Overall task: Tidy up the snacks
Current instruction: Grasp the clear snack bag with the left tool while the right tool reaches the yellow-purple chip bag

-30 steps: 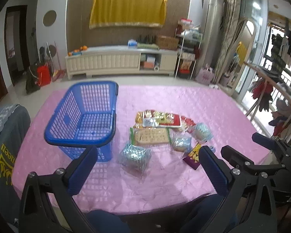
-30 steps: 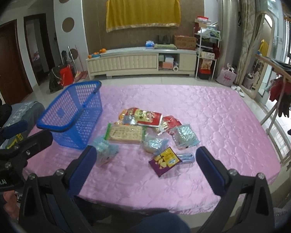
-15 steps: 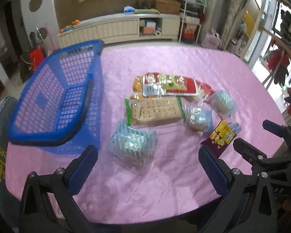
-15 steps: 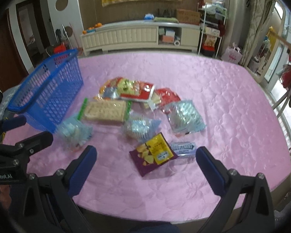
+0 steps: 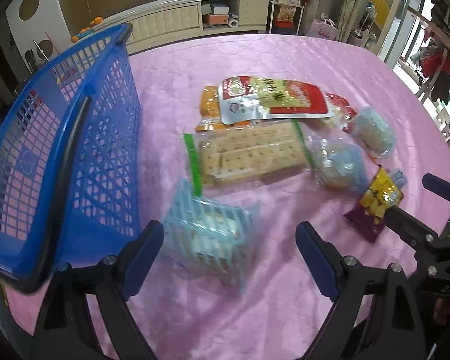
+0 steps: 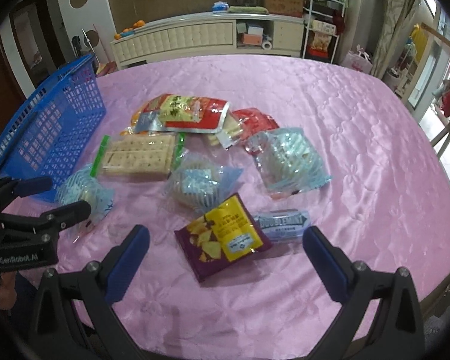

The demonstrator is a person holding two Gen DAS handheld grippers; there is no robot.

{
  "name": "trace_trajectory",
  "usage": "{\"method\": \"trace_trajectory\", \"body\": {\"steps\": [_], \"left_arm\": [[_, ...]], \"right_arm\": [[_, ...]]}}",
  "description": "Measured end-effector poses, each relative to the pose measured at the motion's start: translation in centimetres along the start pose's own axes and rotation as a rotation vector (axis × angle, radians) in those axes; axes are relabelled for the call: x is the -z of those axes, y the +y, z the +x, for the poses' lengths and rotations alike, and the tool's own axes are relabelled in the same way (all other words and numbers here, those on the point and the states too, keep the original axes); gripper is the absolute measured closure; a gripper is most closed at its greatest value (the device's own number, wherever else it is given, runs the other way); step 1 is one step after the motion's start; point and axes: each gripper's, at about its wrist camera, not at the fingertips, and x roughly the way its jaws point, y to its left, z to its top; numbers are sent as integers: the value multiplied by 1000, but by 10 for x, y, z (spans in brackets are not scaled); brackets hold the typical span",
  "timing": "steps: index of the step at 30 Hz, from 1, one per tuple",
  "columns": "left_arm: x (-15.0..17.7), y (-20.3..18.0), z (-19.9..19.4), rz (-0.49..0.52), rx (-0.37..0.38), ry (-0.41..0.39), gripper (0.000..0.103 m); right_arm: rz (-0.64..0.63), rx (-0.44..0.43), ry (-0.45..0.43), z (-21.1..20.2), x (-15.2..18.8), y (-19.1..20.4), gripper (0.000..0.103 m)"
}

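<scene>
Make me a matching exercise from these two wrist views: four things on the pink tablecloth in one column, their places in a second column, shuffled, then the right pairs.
1. blue basket
2. purple chip packet
3. cracker pack
4. gum pack

A. lies between the open right gripper's fingers
B. touches the chip packet's right side
C. stands at the cloth's left edge
D. lies just right of the basket

Pairs: 1-C, 2-A, 3-D, 4-B

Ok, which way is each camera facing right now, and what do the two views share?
Left wrist: on the left tongs, angled down at the light blue snack pack beside the blue basket; right tongs at the right edge.
Right wrist: on the right tongs, angled down at the purple chip bag; left tongs at the left edge.
Shared: basket, cracker pack, pink tablecloth.
</scene>
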Motion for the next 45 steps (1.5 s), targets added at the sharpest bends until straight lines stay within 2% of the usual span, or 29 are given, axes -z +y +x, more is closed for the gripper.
{"method": "trace_trajectory", "body": {"steps": [3, 5, 8, 11, 13, 20, 25, 31, 34, 39, 42, 43, 45], "left_arm": [[-3, 5, 10, -6, 8, 20, 15], [-1, 6, 17, -5, 12, 34, 21], [-1, 4, 21, 11, -7, 32, 24], [-2, 6, 22, 13, -23, 29, 43], [-3, 9, 22, -1, -11, 37, 49], [1, 6, 13, -42, 19, 31, 51], [4, 2, -6, -89, 60, -7, 51], [4, -15, -24, -64, 69, -57, 51], [2, -15, -22, -61, 66, -63, 51], [2, -8, -14, -66, 81, -61, 51], [1, -5, -9, -63, 96, -63, 51], [2, -4, -8, -60, 102, -63, 51], [3, -3, -4, -56, 117, -62, 51]], "right_arm": [[9, -6, 13, 7, 0, 2, 0], [14, -9, 20, 9, 0, 2, 0], [23, -6, 16, 9, 0, 2, 0], [29, 1, 13, 8, 0, 0, 0], [36, 1, 18, 7, -1, -2, 0], [47, -3, 14, -4, 0, -16, 0], [82, -23, 39, -3, -2, -23, 0], [145, -49, 78, 7, -5, -17, 0], [173, -22, 90, 12, -8, -10, 0], [209, 43, 119, 25, -10, -4, 7], [270, 26, 165, 36, -9, -4, 17], [270, 35, 169, 39, -10, -2, 22], [253, 82, 164, 42, -12, 2, 25]]}}
